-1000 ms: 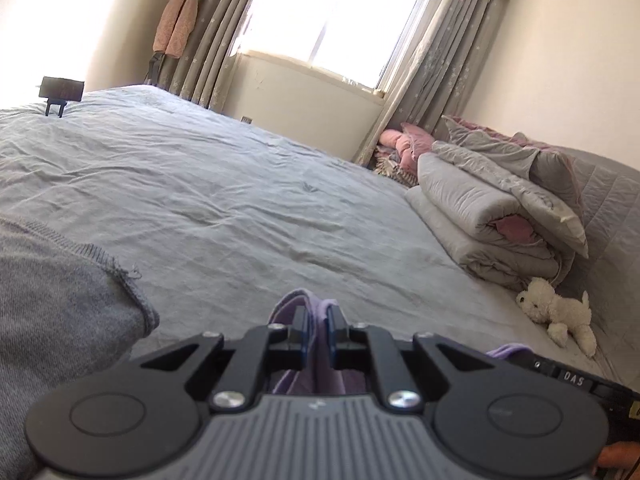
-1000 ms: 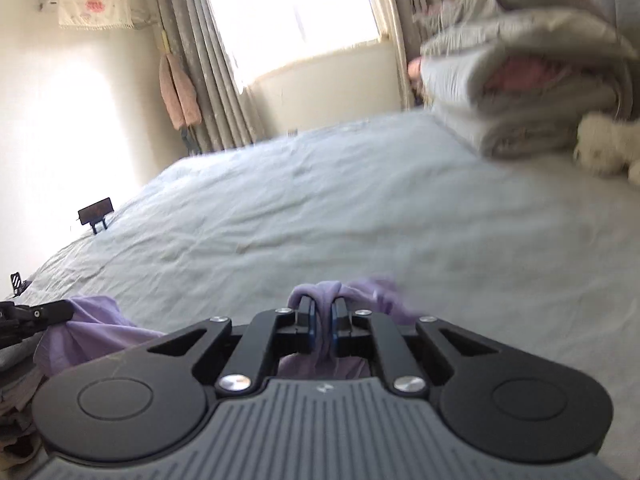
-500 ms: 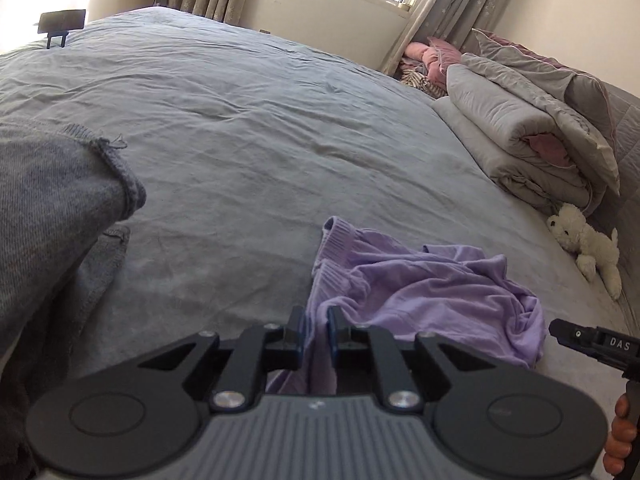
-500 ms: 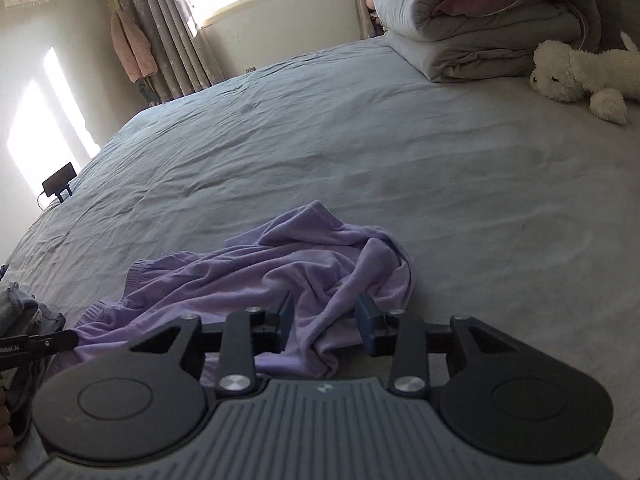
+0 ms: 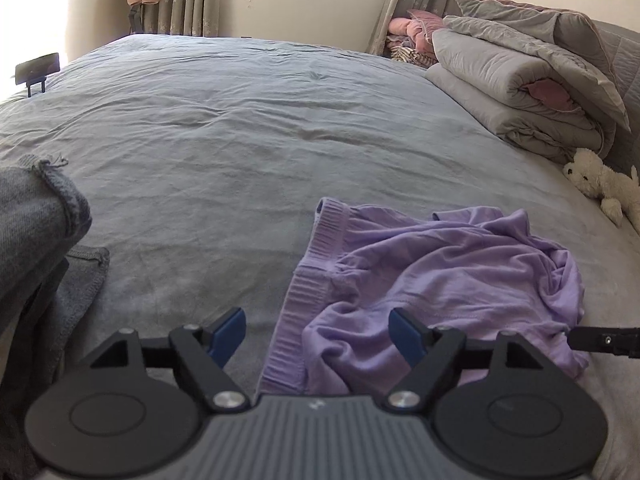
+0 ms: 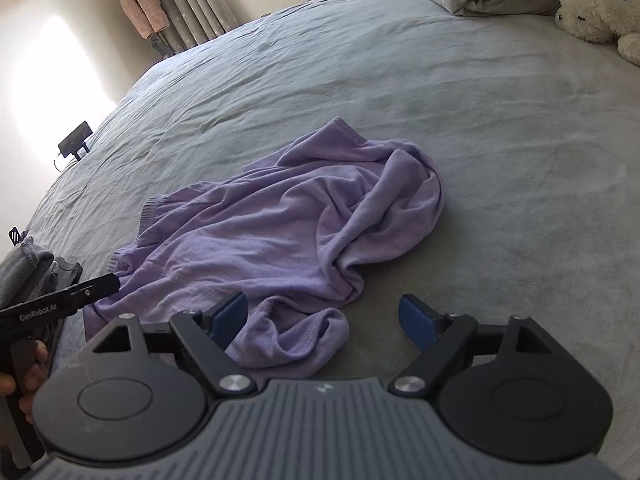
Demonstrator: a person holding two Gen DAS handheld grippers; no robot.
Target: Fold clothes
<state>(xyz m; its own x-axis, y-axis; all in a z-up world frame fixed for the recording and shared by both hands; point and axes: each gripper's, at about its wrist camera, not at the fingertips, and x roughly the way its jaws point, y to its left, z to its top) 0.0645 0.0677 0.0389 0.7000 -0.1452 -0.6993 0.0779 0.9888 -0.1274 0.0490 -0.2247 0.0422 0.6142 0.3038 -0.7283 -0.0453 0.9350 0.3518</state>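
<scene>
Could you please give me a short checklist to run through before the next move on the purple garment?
1. Left gripper released: ok, jaws opening, pads off the cloth.
2. Right gripper released: ok, jaws opening, nothing pinched.
3. Purple garment resting on the bed: ok.
4. Garment spread flat for folding: not ok, bunched and creased.
5. Ribbed hem in view for a regrasp: ok.
6. Bed space beyond the garment: ok; plush toy and grey clothes lie apart.

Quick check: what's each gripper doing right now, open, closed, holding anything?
Left gripper: fingers opening, purple garment lies between them, not gripped.
Right gripper: fingers opening, an edge of the garment between them, not gripped.
</scene>
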